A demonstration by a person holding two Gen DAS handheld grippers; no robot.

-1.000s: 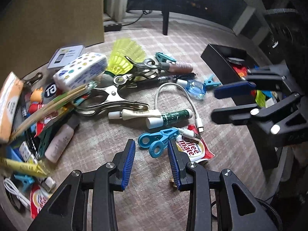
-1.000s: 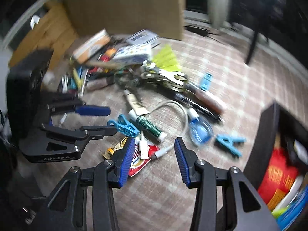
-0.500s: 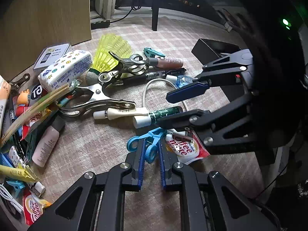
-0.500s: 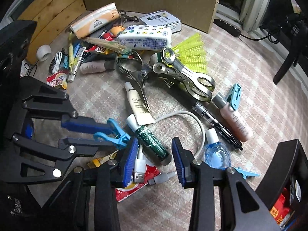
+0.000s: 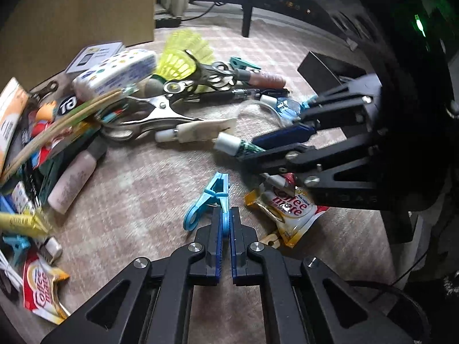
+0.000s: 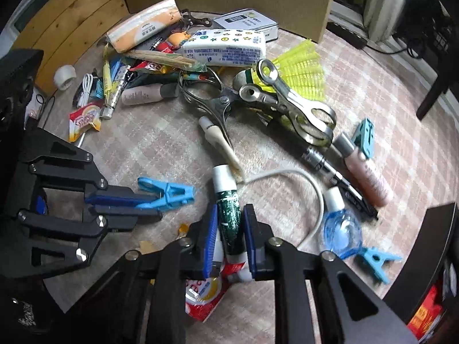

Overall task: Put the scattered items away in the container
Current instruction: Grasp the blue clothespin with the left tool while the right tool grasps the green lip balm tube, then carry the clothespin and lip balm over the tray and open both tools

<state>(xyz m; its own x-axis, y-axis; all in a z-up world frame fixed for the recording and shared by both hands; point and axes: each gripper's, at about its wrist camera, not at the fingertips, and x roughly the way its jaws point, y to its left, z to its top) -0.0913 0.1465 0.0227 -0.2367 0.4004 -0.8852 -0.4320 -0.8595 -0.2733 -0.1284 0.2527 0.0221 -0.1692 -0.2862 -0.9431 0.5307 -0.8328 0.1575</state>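
L gripper (image 5: pixel 225 230) clamped on blue clip (image 5: pixel 210 197); R gripper (image 6: pixel 229 236) closing onto green tube (image 6: pixel 229 215).

the black open-topped container (image 6: pixel 436 261) at four o'clock in the right wrist view is cut by the picture's edge, so only one corner and a scrap of red packaging inside show. in the left wrist view the right gripper's black body covers most of that container (image 5: pixel 324 68) at two o'clock, and its fingers hide the lower end of the dark green tube with a white cap (image 5: pixel 238 146). in the right wrist view the red and white coffee creamer sachet (image 6: pixel 206 295) at six o'clock lies mostly under the right gripper. the white charging cable (image 5: pixel 5 272) at eight o'clock runs off the frame. small print on the white star-patterned tissue pack (image 6: pixel 226 47) is too fine to read.
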